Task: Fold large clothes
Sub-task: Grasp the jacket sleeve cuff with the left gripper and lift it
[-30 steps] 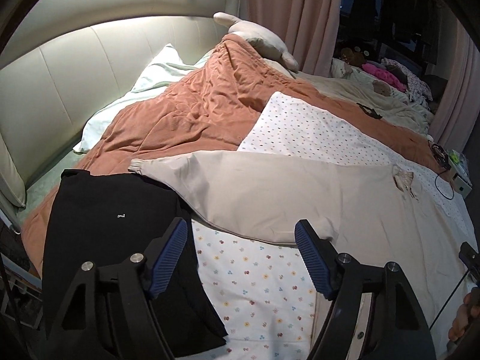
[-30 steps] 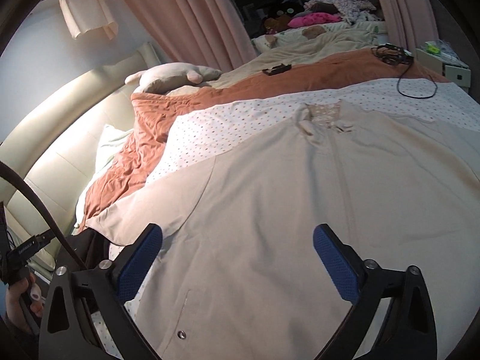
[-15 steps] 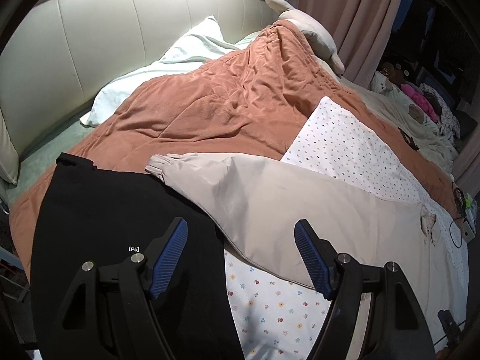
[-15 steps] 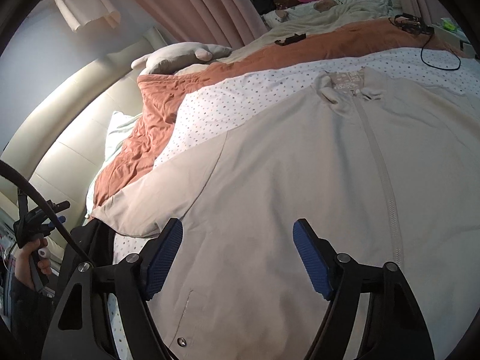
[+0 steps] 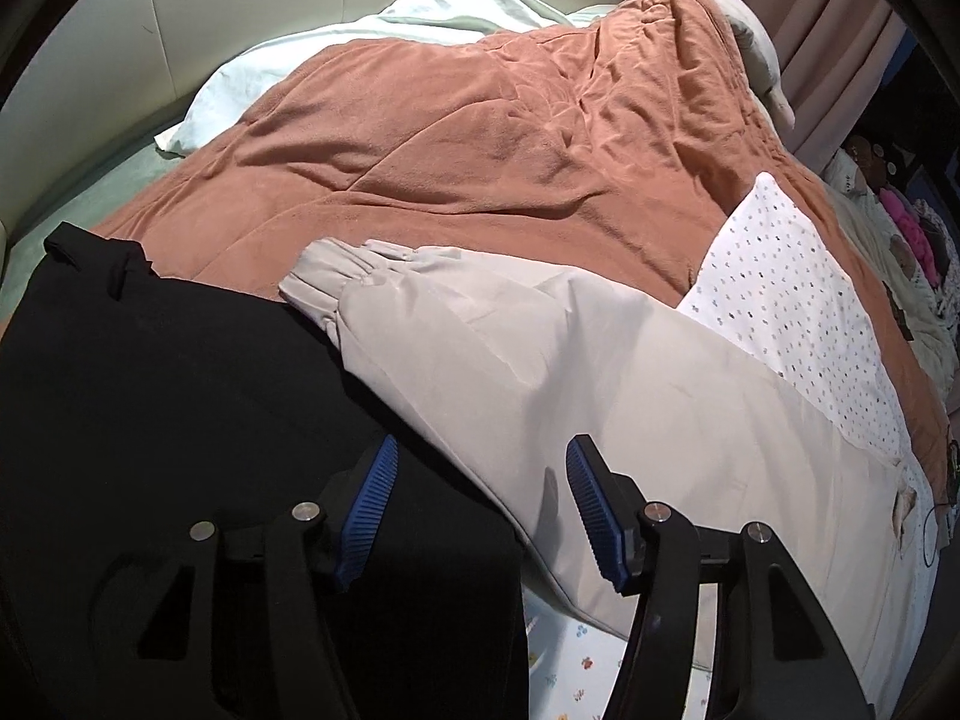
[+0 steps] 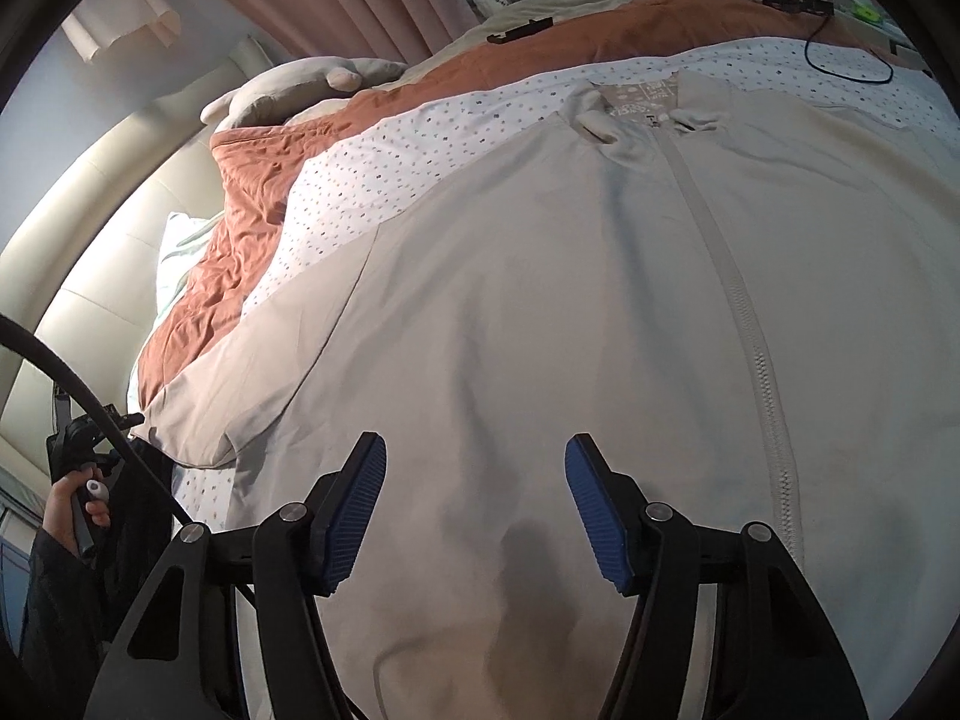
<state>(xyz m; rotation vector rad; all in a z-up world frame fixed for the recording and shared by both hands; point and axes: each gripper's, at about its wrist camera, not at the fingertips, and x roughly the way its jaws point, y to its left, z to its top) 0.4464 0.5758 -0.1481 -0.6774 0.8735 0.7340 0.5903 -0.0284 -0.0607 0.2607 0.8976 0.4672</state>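
A beige zip jacket (image 6: 540, 300) is lying spread flat across the bed (image 5: 480, 138), zipper closed, its sleeve (image 5: 480, 348) stretching out toward a black garment (image 5: 180, 390); no fold is showing yet, so the folding seems to be only starting. The left gripper (image 5: 477, 510) is closing over the sleeve's lower edge, pinching nothing yet. The right gripper (image 6: 474, 510) is closing above the jacket's front, empty.

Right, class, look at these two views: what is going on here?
A person with a gripper in each hand is starting to fold a large beige zip-up jacket spread on a bed. The left gripper is closing over the jacket's sleeve beside a black garment; the right gripper is closing above the jacket's front. Neither grips fabric yet.
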